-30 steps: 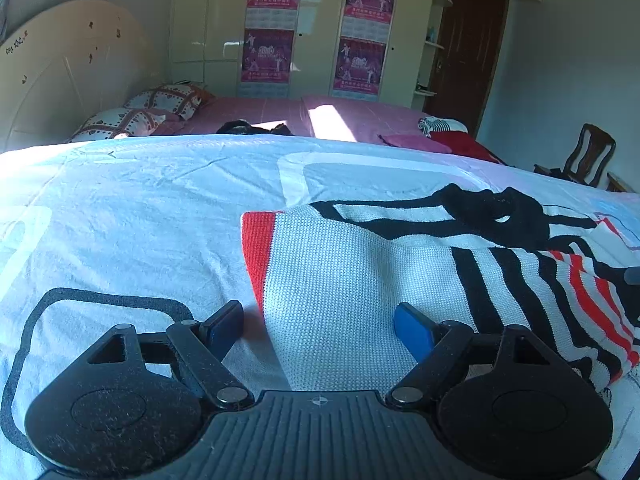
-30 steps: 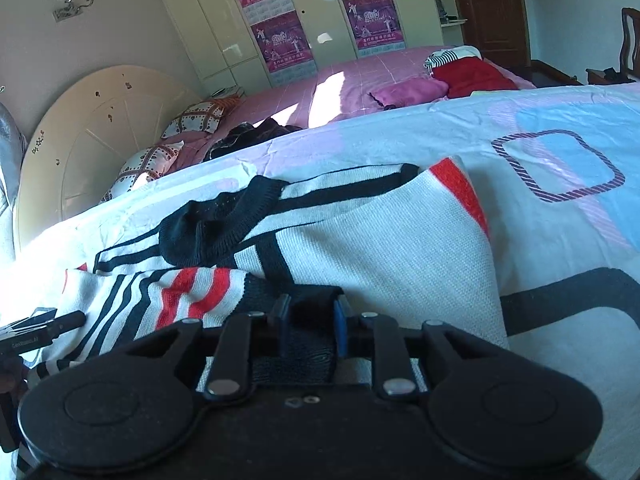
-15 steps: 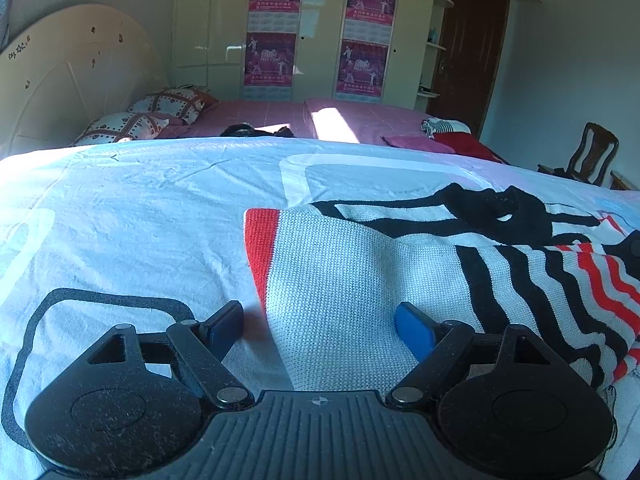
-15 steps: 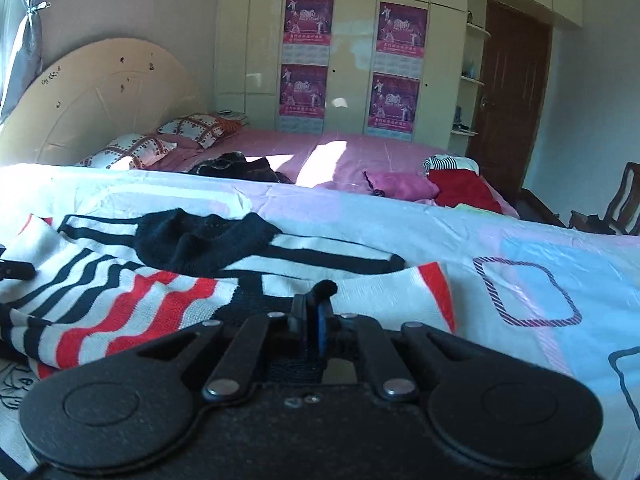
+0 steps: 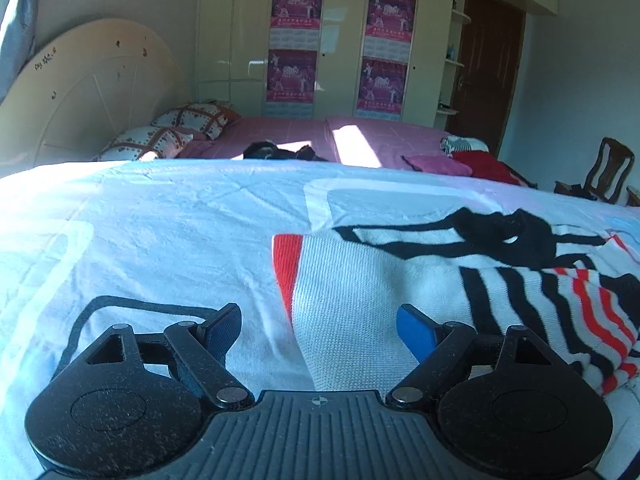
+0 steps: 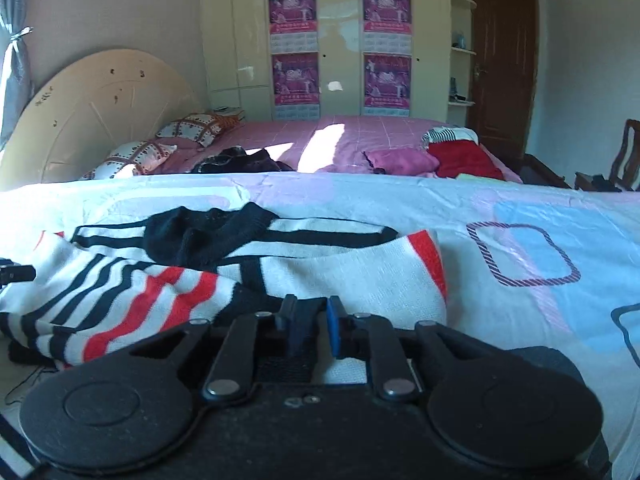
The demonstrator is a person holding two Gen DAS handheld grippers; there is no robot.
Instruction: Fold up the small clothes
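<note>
Sweater, white knit with black and red stripes (image 5: 360,292), lies spread on the bed with the pale blue-and-white patterned sheet (image 5: 160,232); black collar part (image 6: 200,232) on the far side, near hem toward both tongs.

Right tongs (image 6: 308,326): drawn together, clamped on a dark fold of the sweater at its near edge. Striped sleeve (image 6: 132,300) sits bunched to their left.

Left tongs (image 5: 320,326): spread wide apart, gripping nothing. They straddle the near edge of the white panel; the red-trimmed cuff edge (image 5: 286,260) runs away from them, between the two fingers.

Key relation: the garment's long axis runs side to side between the two tongs, near hem facing both. The left tongs are already at the free corner; judged next need: close there, so both near corners are held and can lift toward the collar together.

Risk: loose knit may sag or slip.
</note>
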